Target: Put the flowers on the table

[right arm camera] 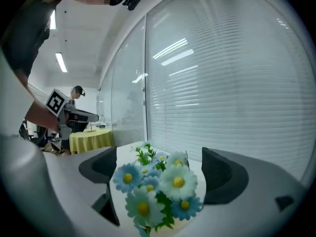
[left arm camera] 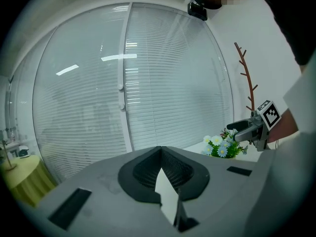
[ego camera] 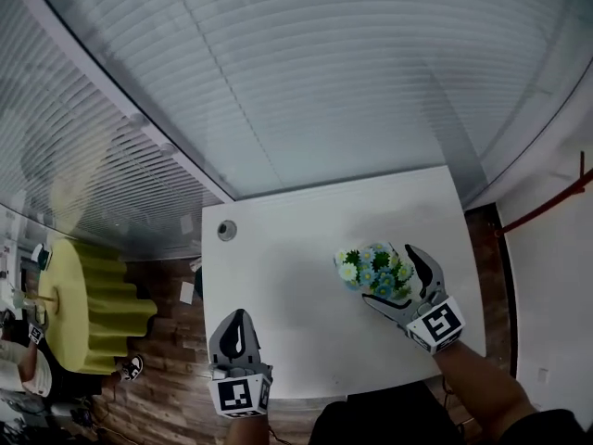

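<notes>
A small bunch of blue and white daisy-like flowers (ego camera: 372, 271) with green leaves sits at the right side of the white table (ego camera: 296, 276). My right gripper (ego camera: 391, 278) is open around it. In the right gripper view the flowers (right arm camera: 158, 186) fill the space between the two dark pads (right arm camera: 223, 174), with a small gap showing on each side. My left gripper (ego camera: 236, 323) hovers at the table's near left edge, shut and holding nothing. From the left gripper (left arm camera: 163, 181) view, the flowers (left arm camera: 222, 146) and the right gripper (left arm camera: 247, 128) appear far off at the right.
A round grey grommet (ego camera: 227, 230) is set in the table's far left corner. Window blinds (ego camera: 324, 72) run behind the table. A yellow-draped table (ego camera: 93, 309) stands on the wood floor to the left. A bare branch coat stand (left arm camera: 245, 78) rises at the right wall.
</notes>
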Demonstrator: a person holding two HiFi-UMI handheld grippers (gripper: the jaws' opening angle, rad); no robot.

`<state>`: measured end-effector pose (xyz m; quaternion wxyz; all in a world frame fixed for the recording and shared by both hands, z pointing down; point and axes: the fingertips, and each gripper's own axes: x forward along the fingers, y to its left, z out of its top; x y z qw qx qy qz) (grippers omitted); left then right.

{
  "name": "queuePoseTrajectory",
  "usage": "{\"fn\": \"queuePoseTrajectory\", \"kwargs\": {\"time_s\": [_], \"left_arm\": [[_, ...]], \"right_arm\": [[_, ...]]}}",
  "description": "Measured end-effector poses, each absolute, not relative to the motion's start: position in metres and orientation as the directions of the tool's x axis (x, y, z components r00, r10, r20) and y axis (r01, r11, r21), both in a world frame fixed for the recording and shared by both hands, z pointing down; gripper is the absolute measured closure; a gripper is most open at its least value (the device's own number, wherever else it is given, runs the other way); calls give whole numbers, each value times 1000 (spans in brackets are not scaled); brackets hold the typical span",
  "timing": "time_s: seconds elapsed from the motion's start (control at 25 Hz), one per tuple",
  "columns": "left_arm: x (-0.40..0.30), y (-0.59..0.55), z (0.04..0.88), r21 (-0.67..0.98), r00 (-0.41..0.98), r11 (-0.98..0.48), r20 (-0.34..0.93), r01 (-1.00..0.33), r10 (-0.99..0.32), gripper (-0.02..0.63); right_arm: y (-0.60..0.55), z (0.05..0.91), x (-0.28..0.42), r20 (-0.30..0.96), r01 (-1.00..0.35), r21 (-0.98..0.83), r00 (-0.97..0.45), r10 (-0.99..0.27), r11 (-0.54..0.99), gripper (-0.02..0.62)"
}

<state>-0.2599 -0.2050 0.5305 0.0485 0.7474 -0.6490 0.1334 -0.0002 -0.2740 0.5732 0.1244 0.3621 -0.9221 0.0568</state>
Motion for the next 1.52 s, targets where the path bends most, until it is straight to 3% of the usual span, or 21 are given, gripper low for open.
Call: {"fn": "queuePoseTrajectory", "kwargs": {"time_s": [0.2,0.64,1.2,1.28,1.32,1.36,1.4,1.52], "left_arm": [[-262,-196,507,-99,119,-147,241,-984,-963,602],[-249,-187,455,-132,187,-207,146,-969,-971,603],[-260,-157,408,-160,179,-193,96,-968,-979,603],[-256,-154,404,-167,188,-201,90,-965,-978,601],[-256,-153,404,-170,191,-204,87,-964,-978,602],[-256,-154,405,-172,194,-206,84,-963,-977,601],[-256,-155,407,-173,195,-207,80,-963,-977,601],[-255,-161,409,-180,198,-208,71,-961,-978,603]], "right_arm": [[-264,523,3,192,-697,8,-702,-685,717,67],[-258,480,10,199,-748,-32,-655,-729,663,69],[-238,400,35,100,-769,52,-631,-769,638,86],[-233,397,48,88,-788,61,-607,-789,613,134],[-232,397,56,81,-807,73,-581,-810,586,211],[-232,400,64,77,-826,87,-551,-831,556,346],[-233,404,69,75,-841,96,-528,-846,533,436],[-233,414,80,74,-856,78,-507,-859,511,484]]}}
